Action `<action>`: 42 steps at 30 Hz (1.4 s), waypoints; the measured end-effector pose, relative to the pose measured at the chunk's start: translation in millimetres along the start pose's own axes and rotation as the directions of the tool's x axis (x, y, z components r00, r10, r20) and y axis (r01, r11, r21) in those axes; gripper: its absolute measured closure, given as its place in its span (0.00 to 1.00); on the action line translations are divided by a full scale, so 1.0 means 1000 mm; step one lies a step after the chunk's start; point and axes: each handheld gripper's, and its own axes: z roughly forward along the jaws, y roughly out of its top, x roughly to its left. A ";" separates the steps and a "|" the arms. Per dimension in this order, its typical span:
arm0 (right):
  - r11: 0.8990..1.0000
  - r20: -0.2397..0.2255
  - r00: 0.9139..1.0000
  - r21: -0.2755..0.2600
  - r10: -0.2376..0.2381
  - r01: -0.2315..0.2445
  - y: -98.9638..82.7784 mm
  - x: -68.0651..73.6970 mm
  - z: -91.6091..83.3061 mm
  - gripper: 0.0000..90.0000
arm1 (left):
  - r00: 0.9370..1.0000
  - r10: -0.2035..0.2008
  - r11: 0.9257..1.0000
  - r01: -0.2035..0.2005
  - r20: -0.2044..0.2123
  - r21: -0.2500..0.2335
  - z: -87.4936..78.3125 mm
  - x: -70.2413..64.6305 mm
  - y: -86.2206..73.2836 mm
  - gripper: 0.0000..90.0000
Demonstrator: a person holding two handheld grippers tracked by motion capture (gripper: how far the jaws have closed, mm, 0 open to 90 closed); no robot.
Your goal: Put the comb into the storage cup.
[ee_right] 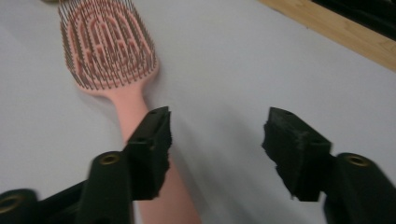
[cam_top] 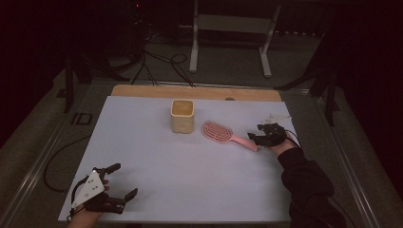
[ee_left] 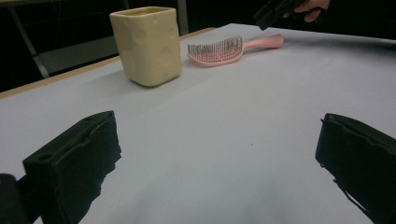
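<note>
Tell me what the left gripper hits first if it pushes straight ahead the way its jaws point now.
Probably nothing soon: the left gripper faces bare white table sheet. The cream square ceramic cup and pink plastic hairbrush lie farther on, apparently left of centre; depth is unclear.

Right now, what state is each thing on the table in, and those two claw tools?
Cup: upright, mouth open, standing alone on the white table.
Hairbrush: lying flat, bristles up, not gripped.
Left gripper: open, holding nothing, near the table's front edge.
Right gripper: open, over the hairbrush handle, one jaw above it, not closed on it.
</note>
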 end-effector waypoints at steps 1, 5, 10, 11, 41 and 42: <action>1.000 0.002 1.000 0.004 -0.008 0.008 0.000 0.000 0.001 0.55 | 1.000 0.000 1.000 0.000 0.000 0.002 0.000 0.000 0.000 0.00; 0.999 -0.005 1.000 0.029 -0.025 0.025 0.001 0.000 0.004 0.63 | 1.000 -0.003 1.000 0.003 -0.002 0.001 0.000 0.000 0.000 0.00; 0.996 0.009 0.999 0.068 -0.050 0.049 0.001 0.002 0.009 0.77 | 1.000 -0.007 1.000 0.007 -0.005 0.000 0.000 0.001 0.000 0.00; 0.995 0.008 0.998 0.076 -0.060 0.059 0.002 0.003 0.010 0.80 | 1.000 -0.007 1.000 0.007 -0.006 -0.001 0.000 0.001 0.000 0.00; 0.978 -0.054 0.993 0.176 -0.100 0.108 -0.003 0.013 0.020 1.00 | 1.000 -0.010 1.000 0.010 -0.006 0.002 -0.001 0.001 -0.001 0.00; 0.977 -0.060 0.993 0.179 -0.104 0.113 -0.003 0.013 0.019 1.00 | 1.000 -0.011 1.000 0.011 -0.005 0.000 -0.001 0.001 0.000 0.00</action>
